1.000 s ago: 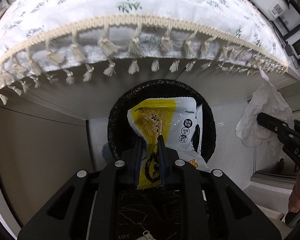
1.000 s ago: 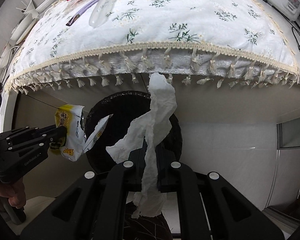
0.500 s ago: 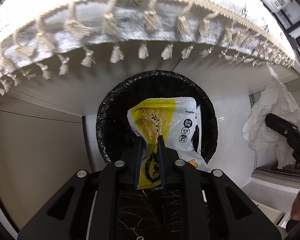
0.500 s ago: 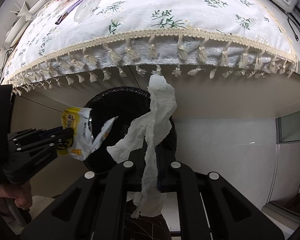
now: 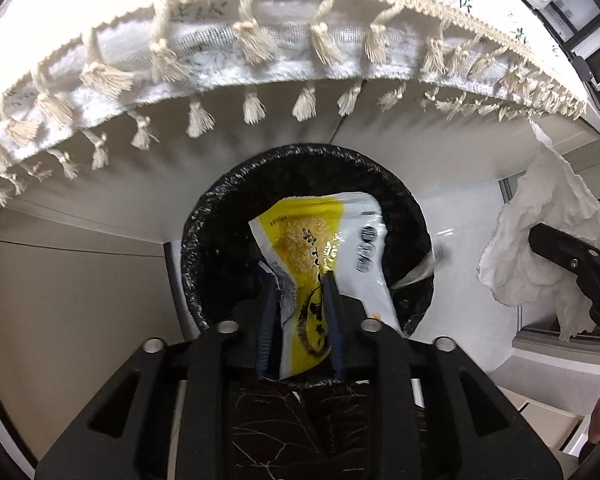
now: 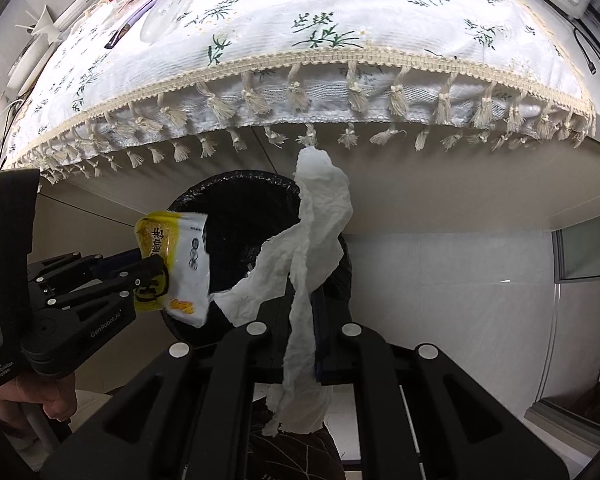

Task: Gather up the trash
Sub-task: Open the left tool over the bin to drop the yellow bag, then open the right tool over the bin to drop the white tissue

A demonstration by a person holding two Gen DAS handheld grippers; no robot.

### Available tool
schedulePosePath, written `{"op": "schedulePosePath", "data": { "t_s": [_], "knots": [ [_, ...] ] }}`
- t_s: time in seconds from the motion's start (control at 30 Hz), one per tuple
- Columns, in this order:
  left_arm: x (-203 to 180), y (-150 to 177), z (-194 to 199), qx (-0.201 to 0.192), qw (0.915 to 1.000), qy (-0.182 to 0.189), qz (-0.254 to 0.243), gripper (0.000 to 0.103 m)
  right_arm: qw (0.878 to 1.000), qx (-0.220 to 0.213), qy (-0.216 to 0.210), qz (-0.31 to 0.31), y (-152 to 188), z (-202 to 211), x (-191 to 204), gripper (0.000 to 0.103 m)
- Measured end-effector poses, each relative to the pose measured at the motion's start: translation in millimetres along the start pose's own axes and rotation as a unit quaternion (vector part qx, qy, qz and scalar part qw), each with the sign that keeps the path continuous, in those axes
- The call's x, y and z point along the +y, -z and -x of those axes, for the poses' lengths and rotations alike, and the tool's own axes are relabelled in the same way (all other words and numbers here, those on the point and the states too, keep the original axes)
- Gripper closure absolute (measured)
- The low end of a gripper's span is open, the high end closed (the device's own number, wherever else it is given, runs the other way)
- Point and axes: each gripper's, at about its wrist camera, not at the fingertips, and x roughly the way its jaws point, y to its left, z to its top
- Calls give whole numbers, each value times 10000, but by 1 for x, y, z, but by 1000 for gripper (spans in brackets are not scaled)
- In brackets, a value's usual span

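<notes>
Wrapper (image 5: pixel 320 248), yellow and white, hung over the mouth of the bin (image 5: pixel 204 248), which stood on the floor under the fringed tablecloth (image 6: pixel 300 32). Left gripper (image 5: pixel 300 280) had just been opening; the wrapper sat between the jaws, pads apparently no longer pressing it, the left pad clear of the film. Wrapper not yet dropped.

Right gripper (image 6: pixel 304 312) was clamped together on a long, crumpled tissue (image 6: pixel 312 240), held just beside the bin rim, its upper end near the cloth's tassels (image 6: pixel 396 100).

Risks, as judged:
- Wrapper's lower corner overlapped the near rim in the left view; released here, it could catch on the rim or slide outside.
- Light film might cling to a pad and fail to fall.
- Tissue trailed loose on both sides of the jaws; a tail could snag the tassels or drape over the rim rather than go in.

Hard to make out:
- Bin's inside was black; contents not visible.
- Whether the right pad touched the wrapper could not be settled.
- Items at the table's far edge were blurred.
- Only parts of the person's hands (image 6: pixel 32 396) showed.
</notes>
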Motion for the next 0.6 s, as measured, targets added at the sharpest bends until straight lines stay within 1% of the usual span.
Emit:
{"op": "schedulePosePath", "data": {
  "t_s": [0.07,0.13,0.17,0.3,0.4,0.47,0.53,0.6],
  "knots": [
    [3,0,4,-59,9999,11,84,60,10000,15,-16,-10,-2,-3,1,98],
    [6,0,7,-86,9998,33,162,55,10000,23,-24,-14,-4,-6,4,98],
    [8,0,8,-94,9998,39,186,51,10000,25,-28,-8,-5,-6,6,98],
    [16,0,14,-145,9994,57,311,43,10000,30,-38,17,-8,-11,12,98],
    [24,3,24,-255,9988,44,418,33,9999,51,-66,60,-10,-16,21,98],
    [30,5,30,-364,9981,-54,486,20,9999,67,-99,104,-12,-21,29,98],
    [38,7,34,-422,9975,-119,561,15,9998,97,-126,138,-15,-27,37,97],
    [45,10,38,-450,9968,-104,657,12,9996,123,-173,187,-17,-33,46,97]
  ]
}}
